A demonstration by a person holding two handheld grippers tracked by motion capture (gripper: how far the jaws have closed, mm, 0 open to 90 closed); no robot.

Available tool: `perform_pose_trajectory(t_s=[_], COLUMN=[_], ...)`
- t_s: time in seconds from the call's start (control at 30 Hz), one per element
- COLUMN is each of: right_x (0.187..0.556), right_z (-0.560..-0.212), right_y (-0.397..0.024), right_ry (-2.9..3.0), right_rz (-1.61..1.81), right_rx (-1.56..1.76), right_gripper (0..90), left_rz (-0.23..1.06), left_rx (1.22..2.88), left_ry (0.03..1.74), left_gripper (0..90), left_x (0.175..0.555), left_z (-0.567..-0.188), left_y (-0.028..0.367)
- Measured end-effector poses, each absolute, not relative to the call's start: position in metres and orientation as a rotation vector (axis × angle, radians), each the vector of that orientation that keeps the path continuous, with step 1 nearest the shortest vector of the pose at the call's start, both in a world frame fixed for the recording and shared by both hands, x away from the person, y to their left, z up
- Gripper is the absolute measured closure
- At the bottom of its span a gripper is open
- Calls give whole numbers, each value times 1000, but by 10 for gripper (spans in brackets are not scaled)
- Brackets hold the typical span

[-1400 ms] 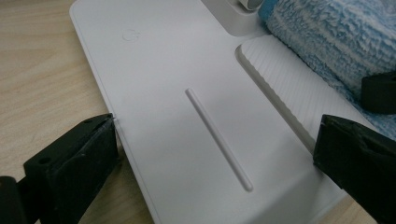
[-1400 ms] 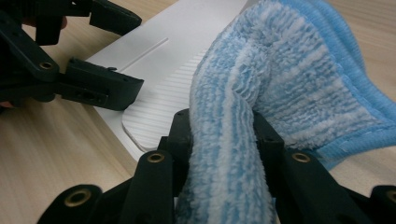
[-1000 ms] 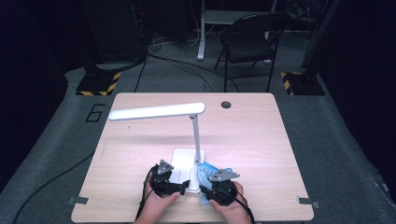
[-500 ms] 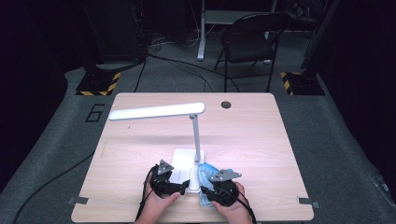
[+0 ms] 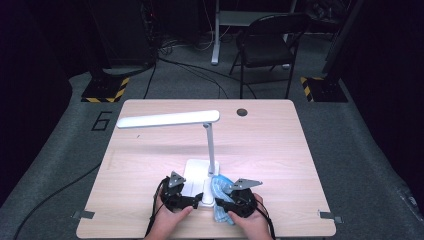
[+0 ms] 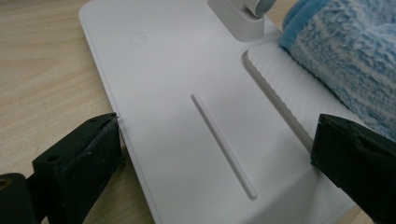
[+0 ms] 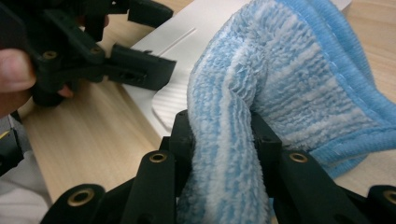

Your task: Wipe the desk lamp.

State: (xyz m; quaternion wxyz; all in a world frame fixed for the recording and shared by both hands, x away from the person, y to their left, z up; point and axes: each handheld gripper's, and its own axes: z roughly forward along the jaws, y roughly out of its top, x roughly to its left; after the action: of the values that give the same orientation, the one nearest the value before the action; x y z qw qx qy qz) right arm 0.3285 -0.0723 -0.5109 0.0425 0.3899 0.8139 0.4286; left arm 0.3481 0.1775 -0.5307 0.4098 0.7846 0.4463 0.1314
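High view: The lamp base (image 5: 196,172) sits on the counter (image 5: 150,150) near its front edge, long axis running front to back, with the stem rising from its far right corner. The left gripper (image 5: 196,200) is at the base's near edge. The right gripper (image 5: 219,204) is just right of it, carrying a blue cloth (image 5: 220,189) that lies over the base's right side. The right hand is the nearer one for wiping; the uncleaned surface extends leftward and away from the cloth.

Left gripper view: The left gripper (image 6: 215,154) has its jaws wide apart, straddling the lamp base (image 6: 187,74) across its width. The left jaw meets the base's left edge; the right jaw sits at the ribbed panel. Whether the jaws press is not clear. The cloth (image 6: 345,51) rests at upper right.

Right gripper view: The right gripper (image 7: 222,135) has just been closing and now pinches a fold of the cloth (image 7: 280,70) between its jaws. The base (image 7: 187,42) lies ahead and left.
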Motion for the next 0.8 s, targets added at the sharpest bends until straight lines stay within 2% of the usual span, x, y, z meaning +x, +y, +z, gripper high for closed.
perform_pose_trajectory(t_s=[0.43, 0.8], right_x=[357, 334], right_z=[-510, -507], right_y=[-69, -64], right_ry=[2401, 2445], right_rz=[1267, 1275], right_rx=[1239, 1182], right_gripper=[678, 685], left_rz=[332, 332], left_rx=[1975, 1971], left_ry=[1125, 1137], left_gripper=[17, 17], left_x=[348, 347], left_z=[-531, -531], left_y=[177, 177])
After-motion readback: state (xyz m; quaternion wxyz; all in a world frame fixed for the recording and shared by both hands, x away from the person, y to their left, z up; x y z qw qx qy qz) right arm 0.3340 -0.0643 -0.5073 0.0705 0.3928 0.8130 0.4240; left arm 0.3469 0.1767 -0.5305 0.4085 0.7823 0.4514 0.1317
